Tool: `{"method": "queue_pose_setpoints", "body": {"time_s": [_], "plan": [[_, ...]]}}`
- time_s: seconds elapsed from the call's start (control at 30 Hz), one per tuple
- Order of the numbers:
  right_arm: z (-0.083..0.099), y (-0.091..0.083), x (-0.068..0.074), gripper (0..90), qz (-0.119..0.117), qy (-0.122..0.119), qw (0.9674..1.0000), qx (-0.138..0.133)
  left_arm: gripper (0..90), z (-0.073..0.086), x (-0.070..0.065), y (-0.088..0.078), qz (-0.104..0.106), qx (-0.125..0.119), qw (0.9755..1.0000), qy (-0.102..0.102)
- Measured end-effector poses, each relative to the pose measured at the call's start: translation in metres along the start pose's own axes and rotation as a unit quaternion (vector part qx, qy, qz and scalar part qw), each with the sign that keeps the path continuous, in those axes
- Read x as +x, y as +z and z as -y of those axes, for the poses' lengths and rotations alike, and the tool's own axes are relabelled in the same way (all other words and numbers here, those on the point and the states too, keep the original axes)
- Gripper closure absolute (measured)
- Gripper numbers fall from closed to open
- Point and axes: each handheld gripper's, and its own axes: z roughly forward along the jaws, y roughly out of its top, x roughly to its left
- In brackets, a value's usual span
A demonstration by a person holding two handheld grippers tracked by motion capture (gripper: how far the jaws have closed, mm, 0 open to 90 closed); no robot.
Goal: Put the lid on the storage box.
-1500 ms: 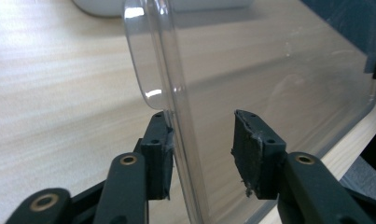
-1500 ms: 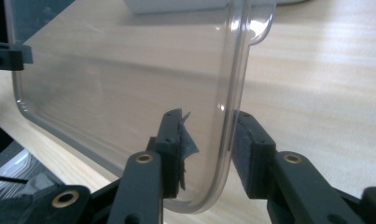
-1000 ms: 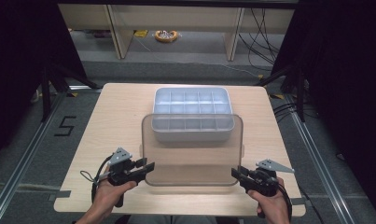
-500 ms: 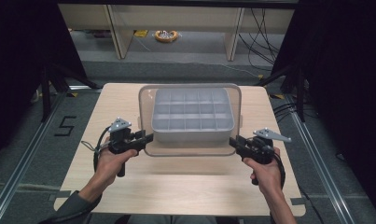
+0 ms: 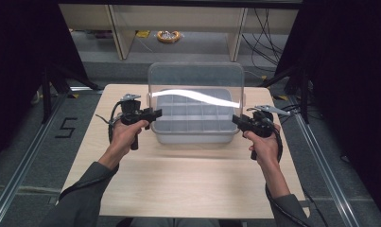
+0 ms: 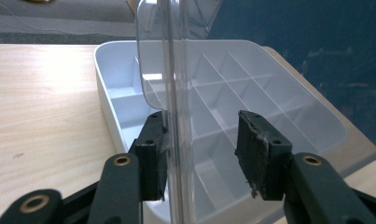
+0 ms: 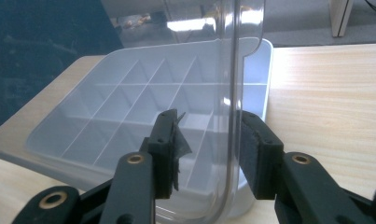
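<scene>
A pale grey compartment box sits on the wooden table, its dividers visible in both gripper views. Its clear lid stands nearly upright over the box. My left gripper is at the lid's left edge and my right gripper at its right edge. Both pairs of jaws have just been opening. In the left gripper view the lid's edge lies against one pad of the left gripper, with a wide gap to the other. In the right gripper view the lid's edge stands beside one pad of the right gripper, apart from the other.
The table has bare wood between the box and the person's forearms. Behind the table stand shelf legs and a yellow coil on the floor. Dark curtains hang at both sides.
The lid, lying flat in front of the box a second ago, has been lifted and swung up over it. Both hands moved away from the person and upward.
</scene>
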Motion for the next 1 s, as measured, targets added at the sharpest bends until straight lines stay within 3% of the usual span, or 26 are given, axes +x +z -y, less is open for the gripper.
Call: {"method": "queue_pose_setpoints", "body": {"time_s": [0.07, 0.1, 0.13, 0.17, 0.2, 0.23, 0.27, 0.33, 0.37, 0.43, 0.47, 0.5, 0.6, 0.63, 0.67, 0.7, 0.83, 0.87, 0.93, 0.97, 1.0], "plan": [[-0.003, 0.005, -0.001, 61.6, 0.002, 0.011, 0.9999, 0.002, 53.0, -0.002, 0.003, 0.007, -0.002, -0.001, 0.9999, -0.012], [-0.004, 0.008, -0.004, 61.5, 0.001, 0.005, 1.0, 0.002, 52.9, -0.003, 0.005, 0.01, 0.0, 0.002, 0.9999, -0.012], [-0.005, 0.01, -0.002, 61.6, 0.005, 0.026, 0.9996, 0.007, 52.8, -0.003, 0.006, 0.013, -0.001, 0.0, 0.9998, -0.02], [-0.006, 0.014, -0.007, 61.5, 0.004, 0.008, 0.9999, 0.004, 52.6, -0.003, 0.007, 0.015, -0.004, 0.001, 0.9998, -0.021], [-0.006, 0.016, -0.005, 61.4, 0.006, 0.03, 0.9995, 0.009, 52.0, -0.003, 0.008, 0.018, -0.006, 0.004, 0.9997, -0.024], [-0.006, 0.02, -0.009, 61.3, 0.003, 0.011, 0.9999, 0.007, 51.4, -0.002, 0.009, 0.02, -0.008, 0.006, 0.9996, -0.025], [-0.006, 0.022, -0.01, 61.2, 0.01, 0.011, 0.9999, 0.009, 51.1, -0.002, 0.01, 0.022, -0.009, 0.008, 0.9995, -0.029], [-0.006, 0.026, -0.011, 61.1, 0.007, 0.021, 0.9997, 0.011, 51.0, -0.002, 0.011, 0.025, -0.012, 0.011, 0.9994, -0.032], [-0.005, 0.026, -0.008, 61.0, 0.009, 0.045, 0.9988, 0.018, 50.9, -0.001, 0.011, 0.026, -0.015, 0.012, 0.9992, -0.034], [-0.005, 0.028, -0.01, 60.8, 0.009, 0.041, 0.999, 0.018, 50.6, 0.0, 0.011, 0.03, -0.013, 0.016, 0.9992, -0.034], [-0.005, 0.029, -0.014, 60.8, 0.014, 0.025, 0.9994, 0.017, 50.5, 0.0, 0.012, 0.03, -0.014, 0.017, 0.9991, -0.036], [-0.005, 0.03, -0.012, 60.9, 0.01, 0.045, 0.9988, 0.017, 50.5, 0.0, 0.012, 0.032, -0.013, 0.019, 0.9991, -0.036], [-0.003, 0.032, -0.013, 60.6, 0.019, 0.039, 0.9989, 0.019, 49.6, 0.002, 0.013, 0.034, -0.016, 0.026, 0.999, -0.034], [-0.003, 0.031, -0.012, 60.6, 0.011, 0.056, 0.9981, 0.025, 49.5, 0.002, 0.013, 0.035, -0.016, 0.023, 0.9989, -0.039], [-0.003, 0.032, -0.013, 60.6, 0.013, 0.055, 0.998, 0.028, 49.6, 0.002, 0.013, 0.036, -0.015, 0.024, 0.9988, -0.041], [-0.001, 0.035, -0.019, 60.5, 0.015, 0.03, 0.9993, 0.017, 49.5, 0.003, 0.013, 0.037, -0.016, 0.024, 0.9987, -0.042], [0.0, 0.037, -0.019, 59.7, 0.009, 0.04, 0.9989, 0.023, 48.4, 0.006, 0.015, 0.04, -0.015, 0.031, 0.9979, -0.055], [0.001, 0.037, -0.016, 59.6, 0.013, 0.058, 0.9979, 0.027, 48.3, 0.007, 0.017, 0.04, -0.016, 0.035, 0.9978, -0.054], [0.002, 0.04, -0.017, 59.1, 0.011, 0.05, 0.9983, 0.027, 48.0, 0.009, 0.019, 0.043, -0.017, 0.031, 0.9974, -0.063], [0.001, 0.04, -0.015, 59.0, 0.013, 0.064, 0.9974, 0.03, 47.7, 0.009, 0.019, 0.044, -0.02, 0.032, 0.9973, -0.063], [0.001, 0.042, -0.019, 58.7, 0.014, 0.04, 0.9988, 0.024, 47.3, 0.009, 0.02, 0.045, -0.021, 0.033, 0.9973, -0.063]]}}
